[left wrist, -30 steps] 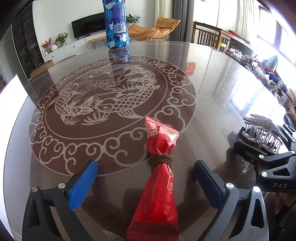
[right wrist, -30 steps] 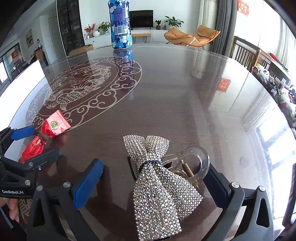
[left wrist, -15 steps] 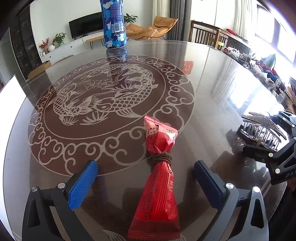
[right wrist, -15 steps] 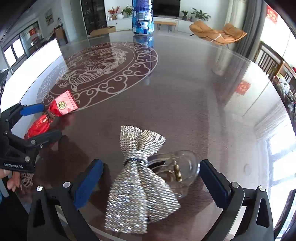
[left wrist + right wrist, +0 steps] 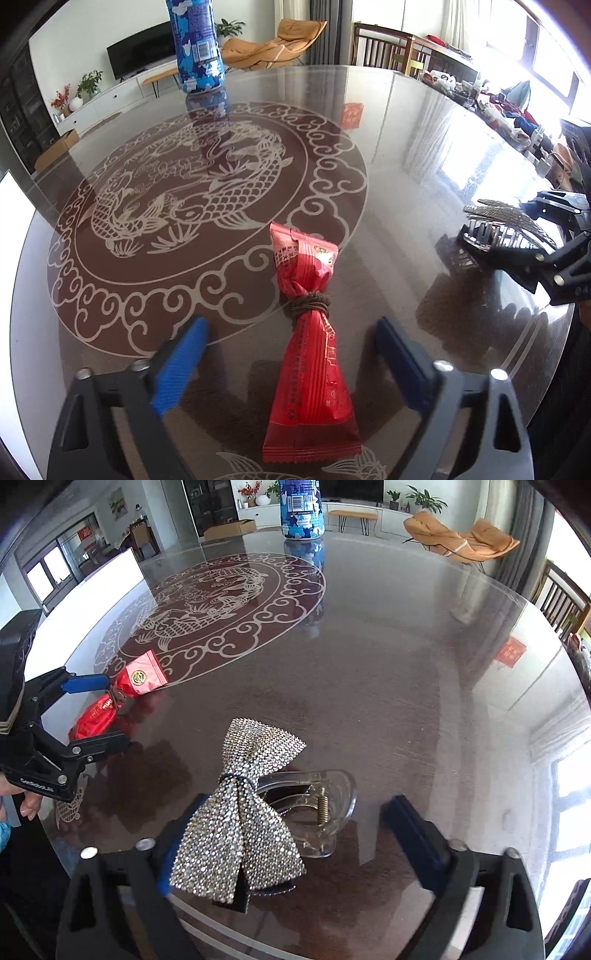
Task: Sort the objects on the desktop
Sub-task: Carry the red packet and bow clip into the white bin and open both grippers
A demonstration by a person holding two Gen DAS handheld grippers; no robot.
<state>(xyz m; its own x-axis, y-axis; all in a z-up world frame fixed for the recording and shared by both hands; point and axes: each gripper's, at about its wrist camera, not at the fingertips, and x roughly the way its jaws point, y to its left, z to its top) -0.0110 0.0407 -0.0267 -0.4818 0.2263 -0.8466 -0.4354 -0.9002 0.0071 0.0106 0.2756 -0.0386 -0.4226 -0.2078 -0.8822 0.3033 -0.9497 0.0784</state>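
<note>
We held one gripper in each hand over a round glass-topped table (image 5: 424, 155) bearing a pale fish-and-cloud medallion (image 5: 207, 206). The left gripper (image 5: 291, 354) pointed steeply down at a red snack packet (image 5: 310, 373), which lay flat near the table's near edge, its far end overlapping the medallion's cloud border and its waist bound by a brown hair tie (image 5: 308, 304). The jaws were closing, with the packet lying lengthwise between them; a gap showed between each blue pad and the wrapper, so the packet was not yet pinched. The right gripper (image 5: 295, 834) pointed down at a rhinestone bow hair clip (image 5: 243, 812), which sat close to the near edge of the table, toward its right side, the bow lying across a clear plastic claw (image 5: 325, 812). These jaws were also closing around the clip. The bow covered most of the left pad (image 5: 168, 864), so we could not tell whether that pad touched it; the right pad stood clear of the claw. In the right wrist view, the packet lay well to the left of the clip, framed by the left gripper's fingers. A blue patterned can (image 5: 301, 507) stood upright at the far edge of the table, beyond the medallion.
</note>
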